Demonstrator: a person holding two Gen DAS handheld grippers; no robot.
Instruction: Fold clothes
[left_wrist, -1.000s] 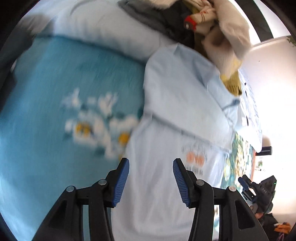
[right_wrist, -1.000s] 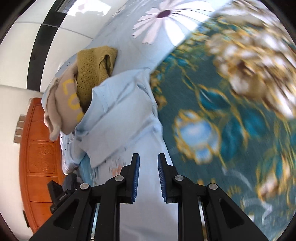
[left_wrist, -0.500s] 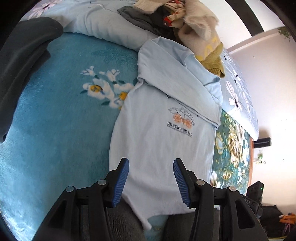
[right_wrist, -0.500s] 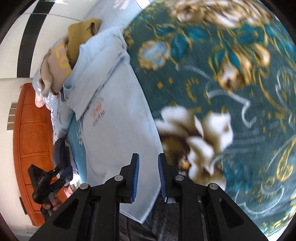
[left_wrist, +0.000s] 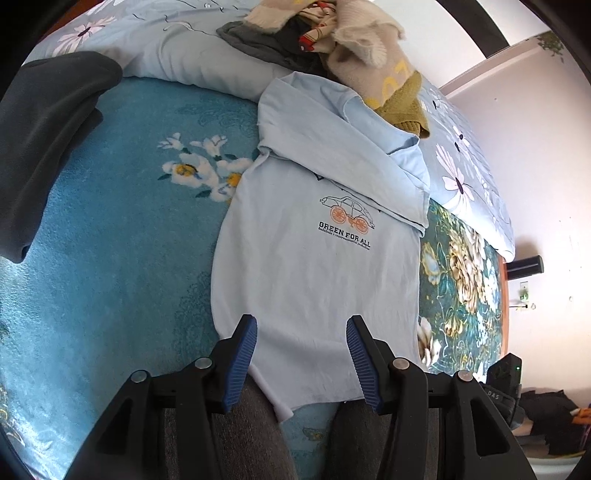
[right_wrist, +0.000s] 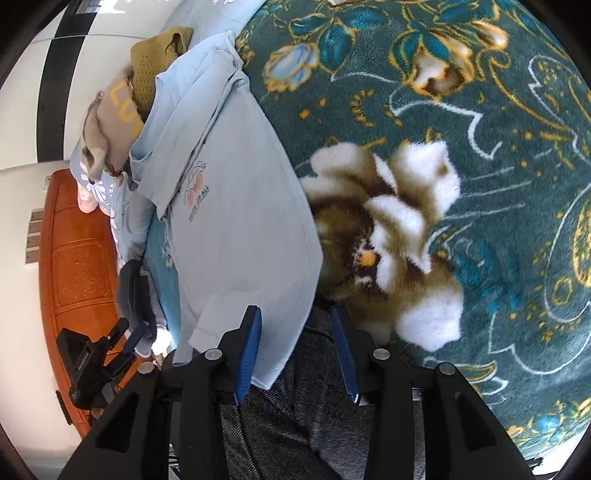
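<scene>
Left wrist view: your left gripper (left_wrist: 301, 360) is hovering over hem of light blue T-shirt (left_wrist: 314, 266), jaws released, gripping nothing. T-shirt is lying flat on blue floral blanket (left_wrist: 110, 258), sleeves folded in. Your right gripper (right_wrist: 295, 347) is opening its jaws at hem corner, nothing clamped between them.
</scene>
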